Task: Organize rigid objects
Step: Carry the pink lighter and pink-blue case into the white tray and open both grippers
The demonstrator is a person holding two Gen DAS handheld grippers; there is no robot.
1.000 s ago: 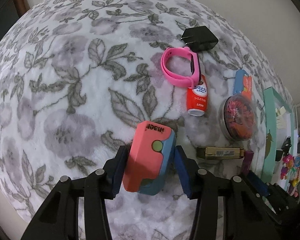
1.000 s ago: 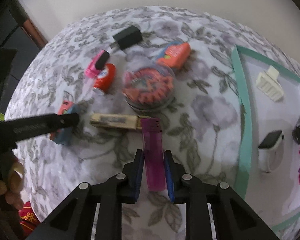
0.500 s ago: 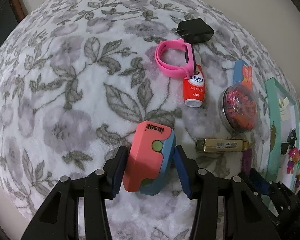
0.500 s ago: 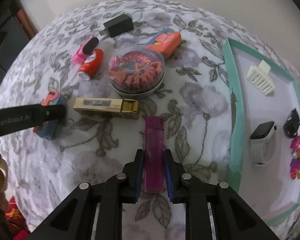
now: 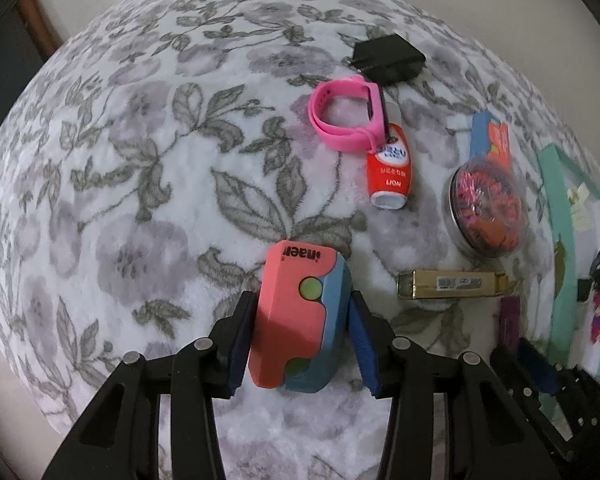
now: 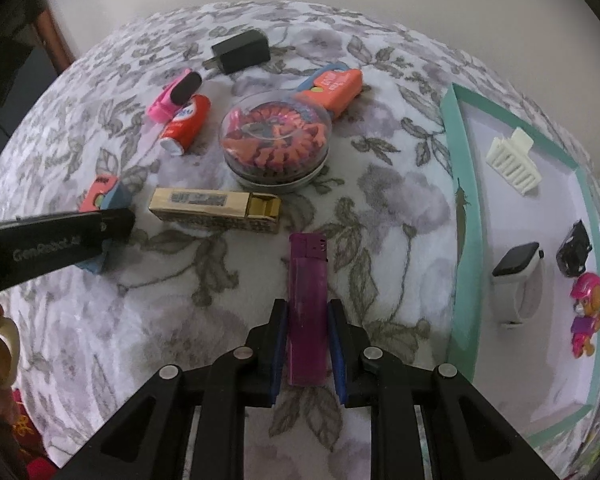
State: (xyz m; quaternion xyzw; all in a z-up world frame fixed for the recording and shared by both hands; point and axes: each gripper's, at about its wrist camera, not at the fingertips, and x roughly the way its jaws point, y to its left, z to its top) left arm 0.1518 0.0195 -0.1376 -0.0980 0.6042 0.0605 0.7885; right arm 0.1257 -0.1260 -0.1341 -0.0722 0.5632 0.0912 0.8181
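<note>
My left gripper (image 5: 300,340) is shut on a pink and blue box (image 5: 298,320) printed "inaen", held just above the floral cloth. My right gripper (image 6: 308,344) is shut on a purple lighter (image 6: 307,304), which points away from me. The lighter also shows in the left wrist view (image 5: 510,324). The teal-rimmed tray (image 6: 462,240) lies to the right of the right gripper and holds a white hair clip (image 6: 514,160), a white smartwatch (image 6: 518,280), a black object (image 6: 574,250) and a small toy figure (image 6: 588,314).
On the cloth lie a gold box (image 6: 214,210), a round clear case of orange and pink pieces (image 6: 276,140), an orange and blue box (image 6: 334,86), a red bottle (image 6: 186,124), a pink watch (image 5: 348,116) and a black charger (image 6: 242,50).
Both grippers have risen and drawn back a little with their objects, so more of the cloth and tray shows. Their holds are unchanged.
</note>
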